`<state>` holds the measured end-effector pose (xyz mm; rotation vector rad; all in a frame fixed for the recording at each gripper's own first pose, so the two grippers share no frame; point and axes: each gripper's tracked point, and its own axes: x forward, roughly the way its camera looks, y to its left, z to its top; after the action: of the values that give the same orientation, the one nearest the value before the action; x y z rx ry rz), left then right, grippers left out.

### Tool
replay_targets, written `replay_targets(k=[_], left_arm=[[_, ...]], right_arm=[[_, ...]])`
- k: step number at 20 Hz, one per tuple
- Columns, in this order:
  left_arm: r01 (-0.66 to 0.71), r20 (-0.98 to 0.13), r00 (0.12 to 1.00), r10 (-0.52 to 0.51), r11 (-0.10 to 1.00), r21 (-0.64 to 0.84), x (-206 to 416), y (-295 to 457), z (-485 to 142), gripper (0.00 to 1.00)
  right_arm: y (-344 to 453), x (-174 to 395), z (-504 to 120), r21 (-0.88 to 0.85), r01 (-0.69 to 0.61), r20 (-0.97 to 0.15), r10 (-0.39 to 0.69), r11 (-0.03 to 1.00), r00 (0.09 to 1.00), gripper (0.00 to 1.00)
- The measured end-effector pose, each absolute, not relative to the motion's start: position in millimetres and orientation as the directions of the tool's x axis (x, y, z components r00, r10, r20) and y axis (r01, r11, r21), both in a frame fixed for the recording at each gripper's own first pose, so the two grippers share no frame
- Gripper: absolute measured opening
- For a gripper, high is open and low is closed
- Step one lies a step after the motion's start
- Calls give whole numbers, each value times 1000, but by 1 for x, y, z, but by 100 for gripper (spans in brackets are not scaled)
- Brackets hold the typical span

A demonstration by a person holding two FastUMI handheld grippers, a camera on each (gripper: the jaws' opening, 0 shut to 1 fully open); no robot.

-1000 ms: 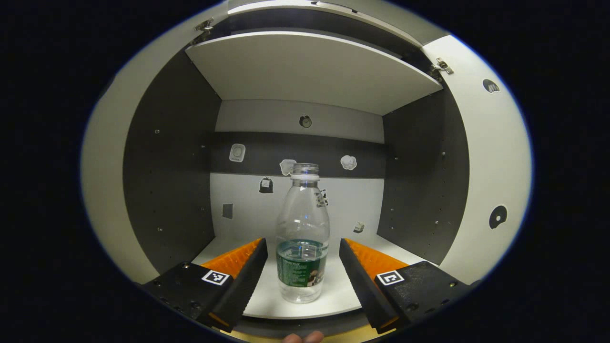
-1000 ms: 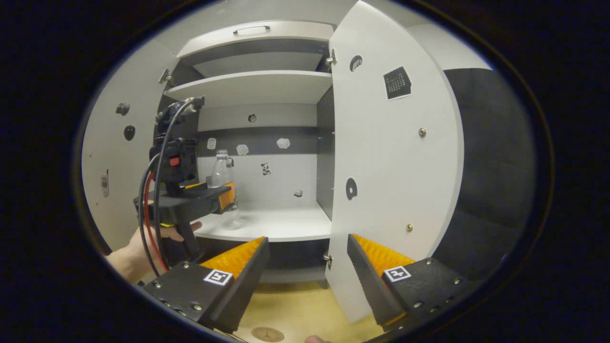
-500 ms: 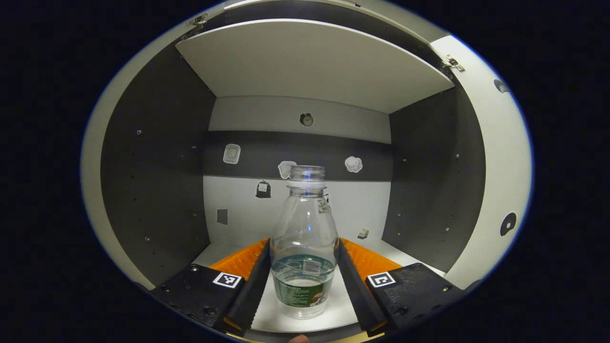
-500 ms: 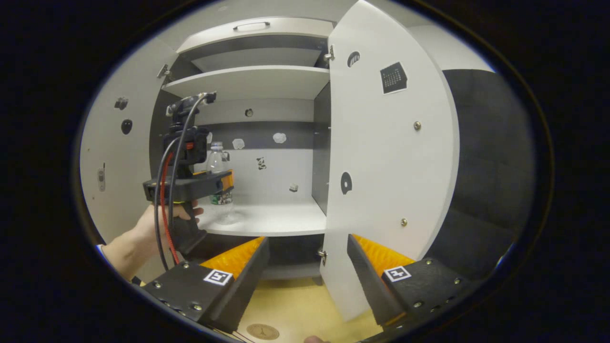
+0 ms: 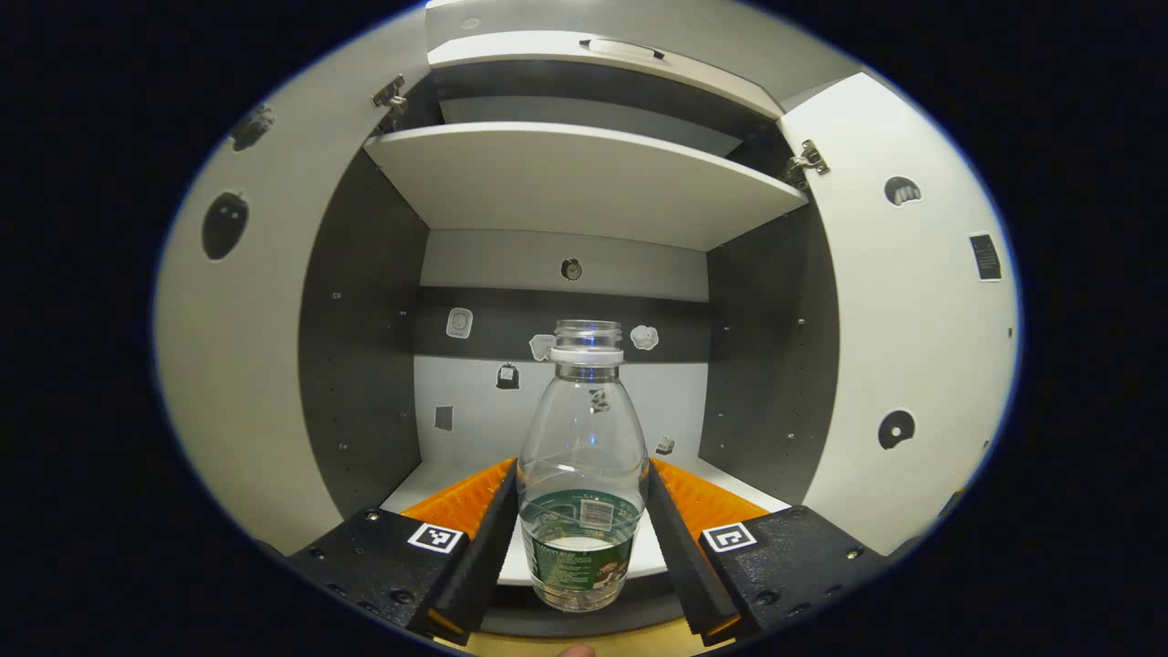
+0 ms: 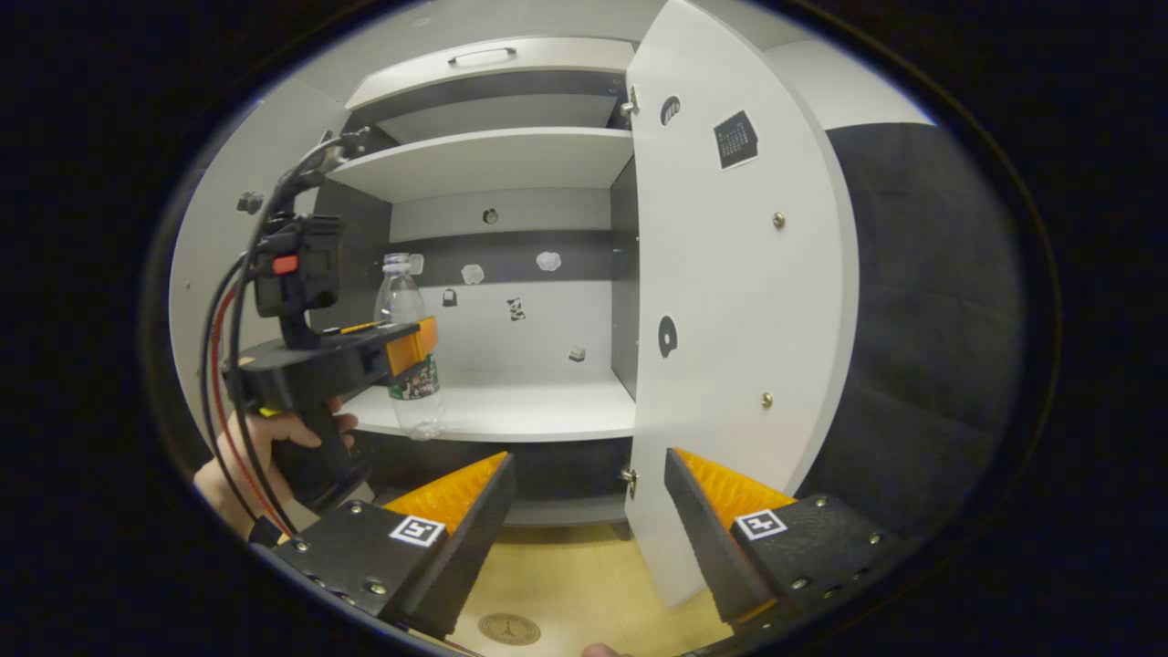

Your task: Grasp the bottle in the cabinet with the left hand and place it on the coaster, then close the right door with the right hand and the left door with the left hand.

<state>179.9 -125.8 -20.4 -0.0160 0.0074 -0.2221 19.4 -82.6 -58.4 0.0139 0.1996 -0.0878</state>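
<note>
Left gripper view: the left gripper (image 5: 582, 538) clamps a clear plastic bottle (image 5: 582, 474) between its two fingers, both pressed against the labelled lower body, with the uncapped neck rising upright straight ahead of the claw. A little water sits in the bottle's base, which hangs at the front lip of the cabinet shelf (image 5: 429, 476), past the edge rather than standing on it. Beyond the claw opens the cabinet (image 5: 584, 182), its dark side walls flanking a pale back panel dotted with small stickers; the left door (image 5: 237, 365) swings out to the claw's left and the right door (image 5: 903, 338) to its right. Right gripper view: the right gripper (image 6: 584, 511) hangs with its fingers spread wide and nothing between them, above a wooden floor (image 6: 566, 593). Just ahead and to the right of this claw stands the edge of the open right door (image 6: 739, 301). Up and to its left, a hand (image 6: 265, 438) grips the handle of the left gripper (image 6: 406, 351), which holds the bottle (image 6: 406, 356) by its middle at the shelf's front edge. A round coaster (image 6: 509, 628) lies on the floor directly below the right claw, close to its left finger.
</note>
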Motion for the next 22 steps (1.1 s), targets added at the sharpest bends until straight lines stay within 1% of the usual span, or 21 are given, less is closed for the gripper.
replay_targets(k=[4,9,13,18,19,20,22], left_arm=[[209,-46,977,-209,978,-4,131,-127,-55,81],[213,-131,969,-211,977,3,74,-139,-130,81],[250,-193,952,-238,968,38,38,-154,-191,81],[275,-263,927,-267,961,-7,7,-167,-249,81],[277,-278,922,-271,961,-18,2,-169,-262,81],[284,-290,915,-281,958,-34,-3,-171,-274,81],[296,-310,903,-298,954,-53,-13,-175,-295,81]], right_arm=[[-92,1,-69,22,76,-221,-69,997,973,100],[-110,-25,-86,30,83,-265,-72,996,962,100],[-125,-43,-104,21,102,-303,-91,995,949,100],[-141,-61,-136,19,119,-365,-104,993,925,100],[-145,-65,-144,12,122,-379,-108,992,919,96],[-149,-70,-151,4,129,-395,-117,992,911,100],[-156,-78,-168,1,141,-430,-127,990,894,100]])
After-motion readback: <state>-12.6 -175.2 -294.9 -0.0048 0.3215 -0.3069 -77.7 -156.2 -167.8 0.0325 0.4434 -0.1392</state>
